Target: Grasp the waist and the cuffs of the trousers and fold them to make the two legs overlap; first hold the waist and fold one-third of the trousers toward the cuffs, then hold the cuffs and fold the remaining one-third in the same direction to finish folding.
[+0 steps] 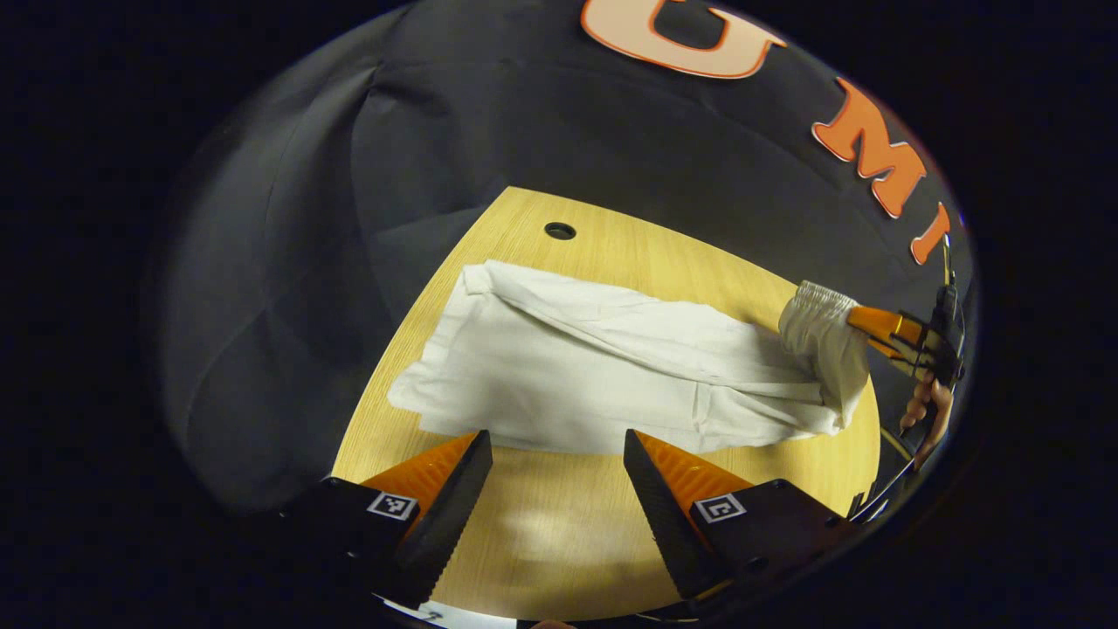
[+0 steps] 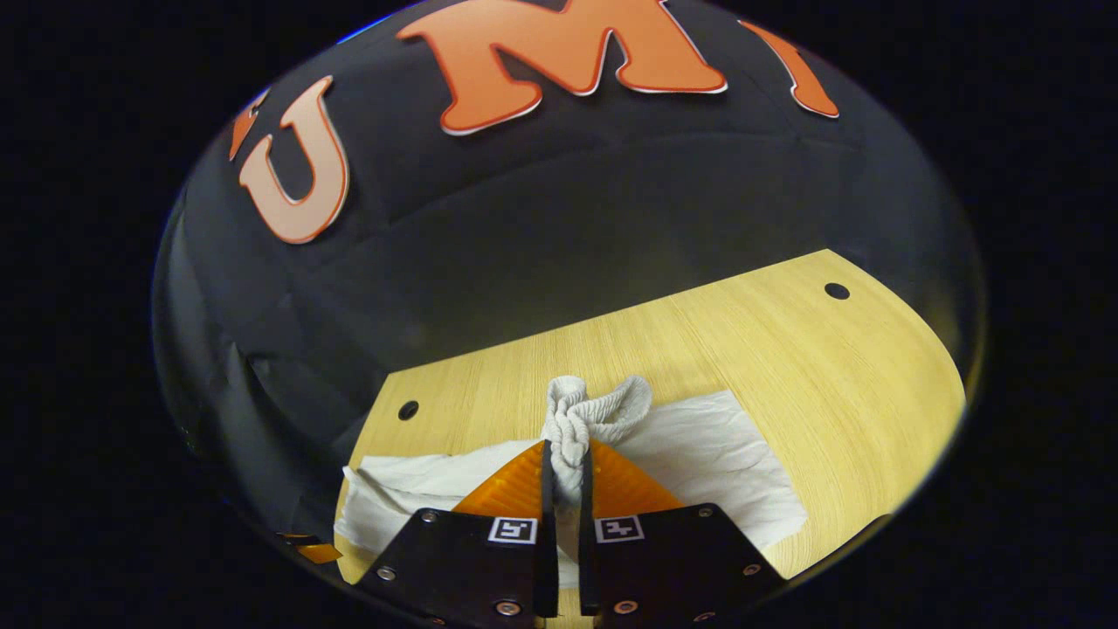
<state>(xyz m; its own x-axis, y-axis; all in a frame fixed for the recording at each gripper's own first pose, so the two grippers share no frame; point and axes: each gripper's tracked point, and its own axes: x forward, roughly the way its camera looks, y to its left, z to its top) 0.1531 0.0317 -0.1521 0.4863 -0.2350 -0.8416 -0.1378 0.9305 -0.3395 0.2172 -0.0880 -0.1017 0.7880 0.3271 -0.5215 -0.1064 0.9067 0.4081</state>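
White trousers (image 1: 603, 367) lie flat on the wooden table (image 1: 559, 524), just ahead of the left gripper (image 1: 556, 459), whose jaws stand spread with nothing between them. The right gripper (image 2: 566, 476) is clamped on the bunched elastic waist (image 2: 590, 415), lifted off the table. The waist's lower part is hidden between its fingers; the cuffs lie at the far end from it.

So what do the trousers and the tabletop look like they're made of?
The trousers look like thin, matte white woven cloth, possibly cotton: soft creases, and a gathered, likely elastic waist bunched between the right gripper fingers. The table looks like pale wood-grain laminate or veneer, smooth with a faint sheen.
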